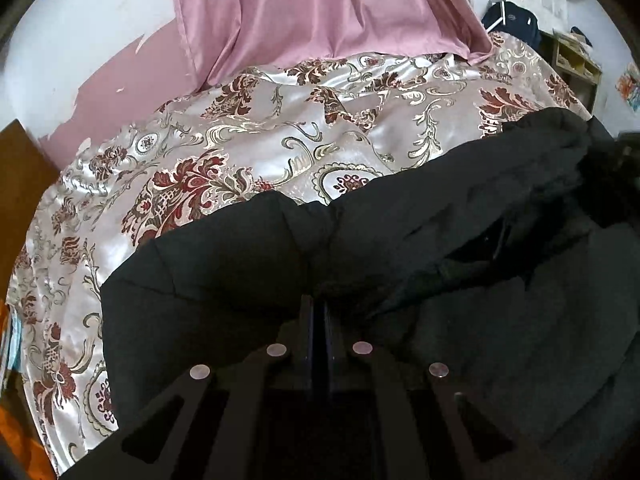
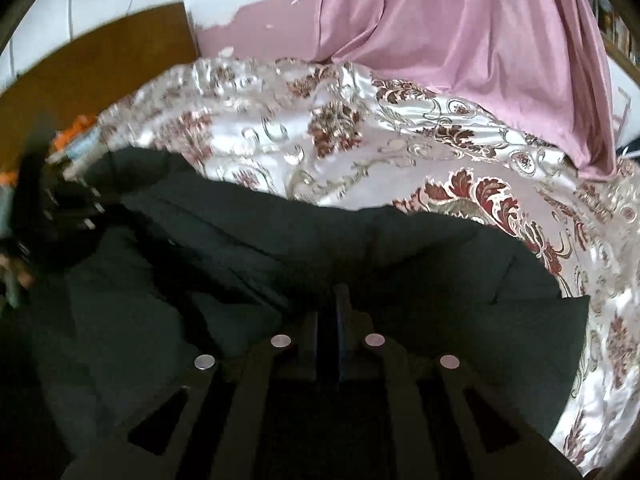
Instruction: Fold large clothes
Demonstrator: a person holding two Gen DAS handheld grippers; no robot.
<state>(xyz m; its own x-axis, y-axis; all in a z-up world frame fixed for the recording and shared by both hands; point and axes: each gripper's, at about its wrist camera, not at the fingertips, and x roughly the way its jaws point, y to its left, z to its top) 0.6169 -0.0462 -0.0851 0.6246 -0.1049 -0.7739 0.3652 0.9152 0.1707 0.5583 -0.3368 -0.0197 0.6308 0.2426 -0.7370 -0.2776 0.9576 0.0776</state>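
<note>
A large black jacket [image 1: 440, 248] lies spread on a bed with a shiny floral cover [image 1: 224, 160]. In the left wrist view my left gripper [image 1: 318, 308] points down into the jacket's near part. Its jaws are together, and creases in the black cloth run in to the tips. In the right wrist view the same jacket [image 2: 280, 248] fills the lower half. My right gripper [image 2: 329, 304] is pinched on a fold of it, with only a thin slit between the fingers. The left gripper shows blurred at that view's left edge [image 2: 52, 204].
A pink curtain [image 1: 320, 12] hangs down onto the far side of the bed, in front of a peeling pink and white wall [image 1: 100, 60]. A brown wooden board [image 2: 100, 56] stands at the bed's end. Orange items [image 1: 24, 452] lie beside the bed. Shelves and a dark bag [image 1: 516, 20] are far right.
</note>
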